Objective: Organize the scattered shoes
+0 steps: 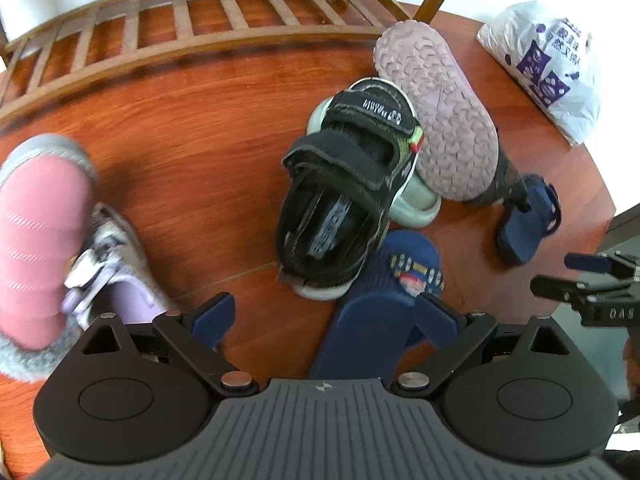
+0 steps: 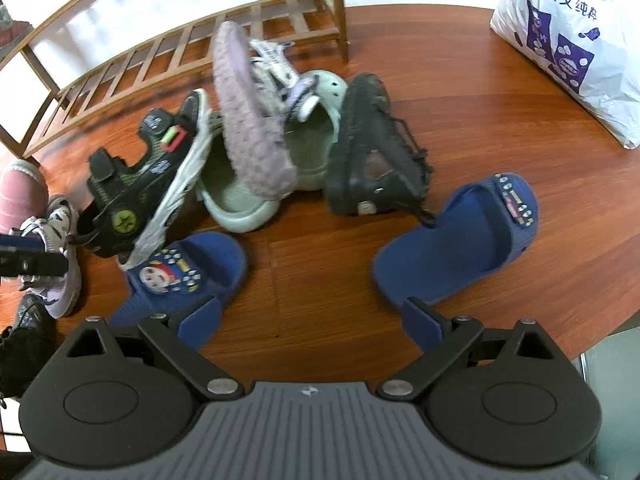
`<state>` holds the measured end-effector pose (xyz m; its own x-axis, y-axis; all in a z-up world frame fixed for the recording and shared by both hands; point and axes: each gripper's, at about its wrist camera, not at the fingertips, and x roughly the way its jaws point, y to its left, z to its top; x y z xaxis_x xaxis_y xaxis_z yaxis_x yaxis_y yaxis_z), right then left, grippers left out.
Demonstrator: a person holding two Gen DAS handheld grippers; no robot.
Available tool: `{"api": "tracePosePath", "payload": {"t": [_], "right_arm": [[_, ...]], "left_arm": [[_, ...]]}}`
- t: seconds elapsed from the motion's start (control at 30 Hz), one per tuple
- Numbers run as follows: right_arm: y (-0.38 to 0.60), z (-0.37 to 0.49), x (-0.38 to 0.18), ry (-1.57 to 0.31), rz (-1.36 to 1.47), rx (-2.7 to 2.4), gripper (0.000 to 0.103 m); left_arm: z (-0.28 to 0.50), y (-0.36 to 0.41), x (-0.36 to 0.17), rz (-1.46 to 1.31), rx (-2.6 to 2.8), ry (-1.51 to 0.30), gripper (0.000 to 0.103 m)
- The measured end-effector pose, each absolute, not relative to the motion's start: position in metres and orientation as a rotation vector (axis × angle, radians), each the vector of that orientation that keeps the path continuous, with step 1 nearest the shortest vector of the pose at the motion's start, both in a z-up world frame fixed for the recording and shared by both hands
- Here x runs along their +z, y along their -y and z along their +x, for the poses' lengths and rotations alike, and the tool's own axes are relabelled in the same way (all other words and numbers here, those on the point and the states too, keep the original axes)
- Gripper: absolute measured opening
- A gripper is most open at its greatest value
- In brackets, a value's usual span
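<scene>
Shoes lie heaped on the wooden floor. In the left wrist view my left gripper [image 1: 324,316] is open, and a blue cartoon slipper [image 1: 384,300] lies between its fingers, close to the right one. Beyond it a black strap sandal [image 1: 344,184] rests on a pale green clog [image 1: 416,204], beside a lilac sneaker turned sole-up [image 1: 436,120]. My right gripper [image 2: 312,320] is open over bare floor. Its left finger overlaps the heel of the cartoon slipper [image 2: 184,276], and the second blue slipper [image 2: 460,240] lies just ahead of its right finger.
A slatted wooden shoe rack [image 1: 180,28] stands behind the pile. A white printed bag [image 2: 580,40] sits at the right. A pink boot [image 1: 36,240] and another lilac sneaker [image 1: 112,280] lie at the left. A dark clog [image 2: 368,152] lies on its side.
</scene>
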<state>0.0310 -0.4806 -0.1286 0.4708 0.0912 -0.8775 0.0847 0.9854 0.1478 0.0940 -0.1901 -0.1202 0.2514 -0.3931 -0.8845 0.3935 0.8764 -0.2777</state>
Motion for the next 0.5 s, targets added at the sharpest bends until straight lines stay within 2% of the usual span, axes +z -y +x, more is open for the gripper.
{"api": "tracePosePath", "payload": {"t": [0.5], "right_arm": [[0.533,0.058,-0.128,-1.052,0.238,-0.014,0.099]], "left_arm": [[0.14,0.234,-0.14,0.129,-0.625,-1.214,0.097]]}}
